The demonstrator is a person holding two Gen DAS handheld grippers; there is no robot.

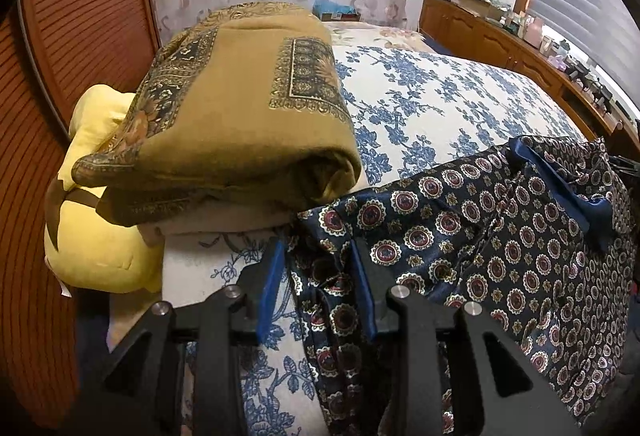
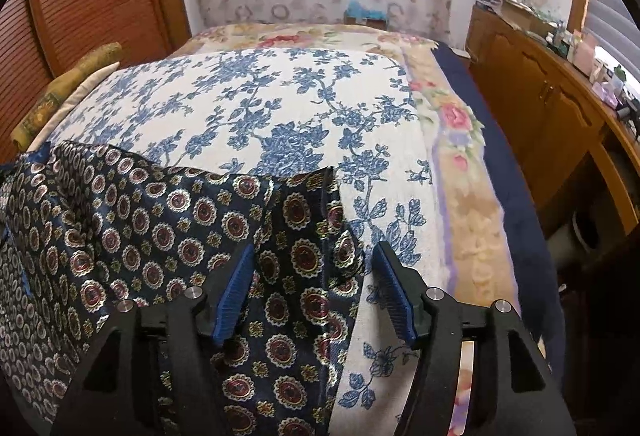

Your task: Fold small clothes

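Observation:
A dark navy satin garment (image 1: 500,236) with red-and-gold medallions and blue trim lies spread over the white bedcover with blue flowers (image 1: 420,108). My left gripper (image 1: 318,260) is shut on a bunched edge of it, and the cloth runs down between the blue pads. In the right wrist view the same garment (image 2: 140,228) fills the lower left. My right gripper (image 2: 316,268) stands open over its right edge. That strip of cloth lies between the pads, and the right pad (image 2: 394,292) is clear of it, over the bedcover (image 2: 260,108).
A folded mustard blanket (image 1: 240,116) sits on a stack at the bed's left, beside a yellow cushion (image 1: 92,236). A louvred wooden door (image 1: 80,36) stands behind them. A wooden dresser (image 2: 540,96) with clutter on top runs along the right. A floral blanket (image 2: 460,140) edges the bed.

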